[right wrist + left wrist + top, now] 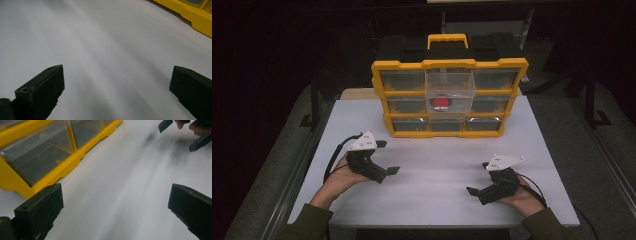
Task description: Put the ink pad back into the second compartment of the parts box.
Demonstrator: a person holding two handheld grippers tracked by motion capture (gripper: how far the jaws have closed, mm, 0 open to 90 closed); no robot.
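Left gripper [384, 157]: fingers apart, empty | Right gripper [478, 181]: fingers apart, empty | Organizer [449, 97]: yellow, upright at far side of worktop [437, 195] | Centre drawer [449, 90]: protruding, holds red item [441, 103] | Handling estimate: clear plastic, light, rigid, slick; grip front lip, pull straight.

Yellow-framed organizer [450, 98] with clear drawers (one holds something red [441, 103]) at the white table's [432, 195] far edge; black-jawed grippers
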